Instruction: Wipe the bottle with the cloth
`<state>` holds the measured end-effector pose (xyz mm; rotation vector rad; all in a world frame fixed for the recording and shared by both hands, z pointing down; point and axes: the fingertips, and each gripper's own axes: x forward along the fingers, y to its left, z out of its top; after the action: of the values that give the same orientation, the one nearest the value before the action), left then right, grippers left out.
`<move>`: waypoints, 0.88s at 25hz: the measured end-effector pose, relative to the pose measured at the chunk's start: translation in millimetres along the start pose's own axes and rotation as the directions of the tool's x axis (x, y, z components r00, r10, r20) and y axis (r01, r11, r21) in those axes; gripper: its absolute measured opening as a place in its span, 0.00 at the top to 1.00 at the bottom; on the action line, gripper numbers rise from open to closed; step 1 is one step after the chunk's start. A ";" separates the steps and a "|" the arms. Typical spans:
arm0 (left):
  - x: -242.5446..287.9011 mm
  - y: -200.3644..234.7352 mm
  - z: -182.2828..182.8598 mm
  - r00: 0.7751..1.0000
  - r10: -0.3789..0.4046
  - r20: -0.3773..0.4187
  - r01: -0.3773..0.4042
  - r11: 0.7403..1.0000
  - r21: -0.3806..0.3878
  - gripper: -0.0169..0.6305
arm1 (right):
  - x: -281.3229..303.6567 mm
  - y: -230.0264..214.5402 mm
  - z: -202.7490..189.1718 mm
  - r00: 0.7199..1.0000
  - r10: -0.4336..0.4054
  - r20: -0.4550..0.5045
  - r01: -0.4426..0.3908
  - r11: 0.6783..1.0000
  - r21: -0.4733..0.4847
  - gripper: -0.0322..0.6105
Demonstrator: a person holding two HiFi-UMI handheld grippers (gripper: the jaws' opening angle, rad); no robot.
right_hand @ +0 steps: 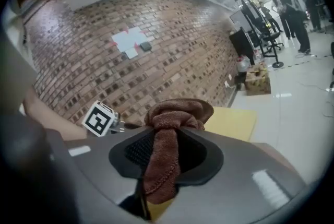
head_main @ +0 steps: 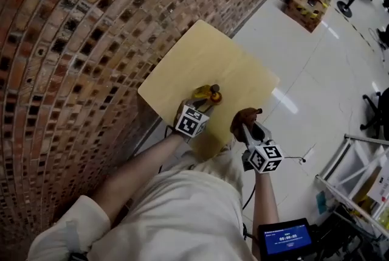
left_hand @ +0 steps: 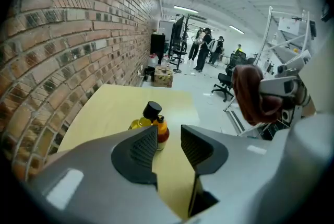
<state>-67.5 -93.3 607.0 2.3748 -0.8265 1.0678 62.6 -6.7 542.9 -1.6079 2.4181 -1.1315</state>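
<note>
A small bottle (left_hand: 152,125) with yellow liquid, a black cap and an orange-red part lies on the pale wooden table (left_hand: 109,108); in the head view the bottle (head_main: 208,94) is near the table's middle. My left gripper (left_hand: 168,145) hovers just short of the bottle, open, with nothing between its jaws. My right gripper (right_hand: 166,149) is shut on a brown cloth (right_hand: 169,129) that bunches above the jaws. In the head view the cloth (head_main: 245,119) and the right gripper (head_main: 248,132) are at the table's near right edge.
A brick wall (head_main: 67,53) runs along the table's left side. White floor (head_main: 316,83) lies to the right, with cardboard boxes (head_main: 309,1) far off, a metal rack (head_main: 358,174) and office chairs. People stand far down the room (left_hand: 206,48).
</note>
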 end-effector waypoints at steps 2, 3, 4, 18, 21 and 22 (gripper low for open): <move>17.2 1.3 -1.1 0.999 0.016 -0.032 -0.016 1.000 -0.013 0.73 | 14.9 -21.2 -4.6 0.999 -0.001 -0.039 0.003 0.999 0.052 0.77; 25.0 1.6 -0.4 0.999 0.020 -0.040 -0.021 1.000 -0.022 0.74 | 21.4 -27.8 -1.7 0.999 0.010 -0.042 -0.007 0.997 0.074 0.77; 31.3 2.6 0.5 0.999 0.024 -0.045 -0.026 0.999 -0.032 0.74 | 29.8 -33.8 0.6 0.999 0.023 -0.046 -0.019 0.996 0.091 0.77; 54.4 16.1 -7.7 0.995 0.056 -0.077 -0.060 0.997 -0.053 0.71 | 124.6 -72.8 -68.2 0.969 0.111 -0.221 -0.036 0.948 0.317 0.77; 63.1 14.7 -2.9 0.996 0.040 -0.074 -0.043 0.999 -0.031 0.72 | 136.6 -72.4 -51.9 0.976 0.138 -0.171 -0.074 0.939 0.335 0.77; 64.2 13.7 -4.1 0.996 0.036 -0.076 -0.039 0.998 -0.042 0.72 | 140.0 -72.5 -52.3 0.976 0.138 -0.170 -0.074 0.938 0.337 0.77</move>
<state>-44.6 -123.4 660.8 2.2773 -0.8619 1.1346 33.9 -106.0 673.0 -1.3045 2.2276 -1.6321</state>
